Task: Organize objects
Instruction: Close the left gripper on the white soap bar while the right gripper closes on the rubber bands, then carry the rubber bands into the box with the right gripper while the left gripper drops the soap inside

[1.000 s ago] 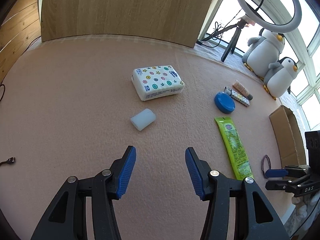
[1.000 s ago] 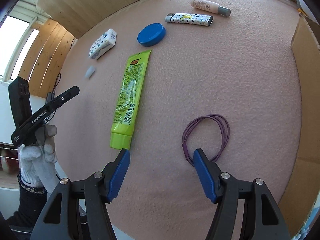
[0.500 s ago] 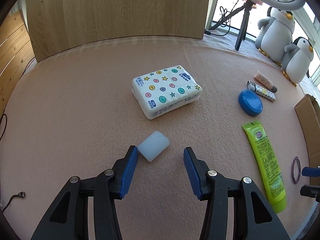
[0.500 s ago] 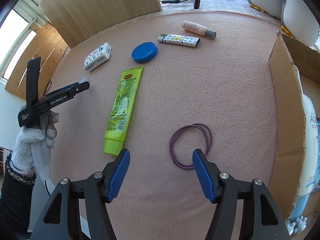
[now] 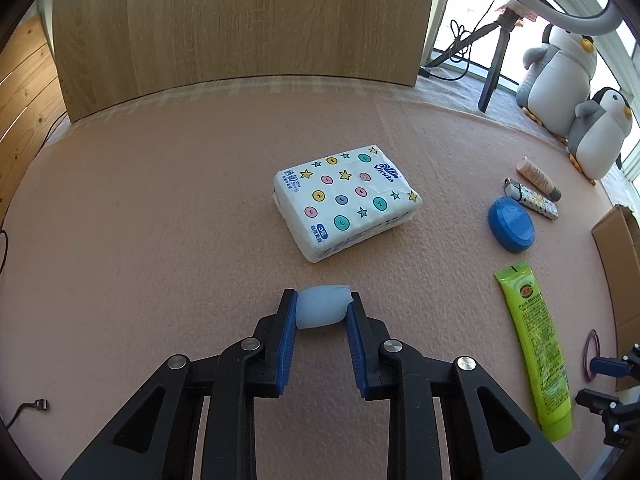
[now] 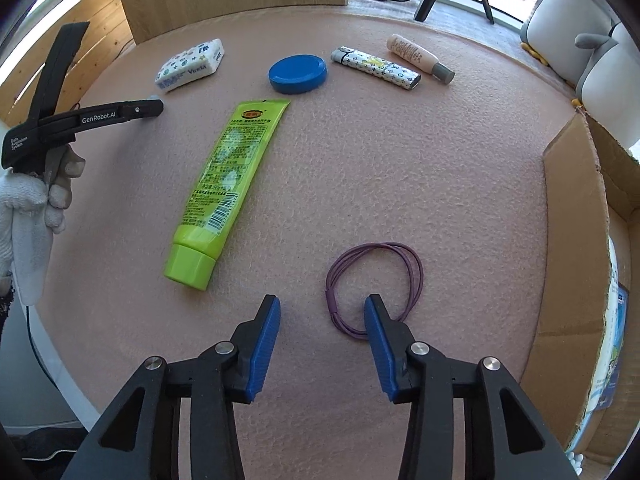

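- The left gripper is clenched on a pale blue soft block, both blue pads pressed against its sides, low over a pink felt table.
- Just beyond the block lies a patterned tissue pack.
- The right gripper is released, jaws apart, its right pad resting inside a purple hair tie.
- A green tube lies left of the tie; a cardboard box stands at the right.
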A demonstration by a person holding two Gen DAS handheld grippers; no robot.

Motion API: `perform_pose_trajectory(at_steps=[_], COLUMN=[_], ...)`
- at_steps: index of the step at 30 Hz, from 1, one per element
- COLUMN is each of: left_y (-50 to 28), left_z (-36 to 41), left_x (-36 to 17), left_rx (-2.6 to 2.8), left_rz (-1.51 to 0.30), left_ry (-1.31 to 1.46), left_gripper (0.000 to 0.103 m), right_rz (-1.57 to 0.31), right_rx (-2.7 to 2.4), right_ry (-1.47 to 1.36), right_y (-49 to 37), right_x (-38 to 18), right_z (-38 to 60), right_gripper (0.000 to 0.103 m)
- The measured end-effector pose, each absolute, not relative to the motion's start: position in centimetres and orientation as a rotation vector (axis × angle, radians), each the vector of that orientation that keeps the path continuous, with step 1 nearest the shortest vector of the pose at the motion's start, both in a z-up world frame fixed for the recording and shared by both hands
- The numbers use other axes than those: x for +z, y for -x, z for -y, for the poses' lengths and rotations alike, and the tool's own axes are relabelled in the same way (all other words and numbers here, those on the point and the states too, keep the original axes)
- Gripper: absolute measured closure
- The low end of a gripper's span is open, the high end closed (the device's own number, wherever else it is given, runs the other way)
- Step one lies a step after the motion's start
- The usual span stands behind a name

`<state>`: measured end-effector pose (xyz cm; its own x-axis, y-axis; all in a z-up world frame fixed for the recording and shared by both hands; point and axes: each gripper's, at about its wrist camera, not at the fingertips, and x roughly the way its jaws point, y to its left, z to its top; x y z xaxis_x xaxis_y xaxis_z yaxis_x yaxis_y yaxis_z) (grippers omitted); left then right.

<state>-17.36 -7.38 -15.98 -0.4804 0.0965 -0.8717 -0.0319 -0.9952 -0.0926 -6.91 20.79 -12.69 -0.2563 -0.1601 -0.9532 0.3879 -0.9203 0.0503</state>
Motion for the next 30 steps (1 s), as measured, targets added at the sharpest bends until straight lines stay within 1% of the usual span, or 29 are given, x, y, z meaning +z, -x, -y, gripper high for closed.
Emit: perform_pose_trajectory(at_steps=[2,3,5,10,15,22,30], left_y=[17.0,16.7,15.9,13.0,10.1,8.0,7.5], left_z=[7.5,7.6,7.6,6.8,5.3,2.1,-3.9], left_x=[-16.0,-16.0,-15.9,-15.6,-14.8,-12.5,-8.6], left_rx=[2.632,2.627,2.613,2.576,2.547,2.516,2.45], left_rz=[0.13,0.148,0.181,0.238,0.262,0.249,0.182], left_ry=[1.558,1.557,1.55,1.528,1.499,1.429,1.317], left_gripper=[0.081,0.081,0.081,0.081,0.081,0.081,0.081], right_rz=[-0.274,-0.264,-0.232,-0.107,0.06,0.207,0.295], right_rx=[-2.24,-2.246,-2.251,-2.247,-2.252,-2.289,-2.352], right_ry=[-1.654,-1.656,-1.658,-1.661,-1.619,-1.523,-1.414], right_y=[7.0,7.1,7.3,7.8,7.6,7.1,6.1], right_x=[-12.6,-12.6,-12.6,-12.5,-11.2,-7.6,-3.8], right_z=[-21.2,-21.5,-22.1,-23.3,-25.0,-27.6,-30.8], right_gripper=[0.079,0.081,0.09,0.098,0.099,0.099,0.099])
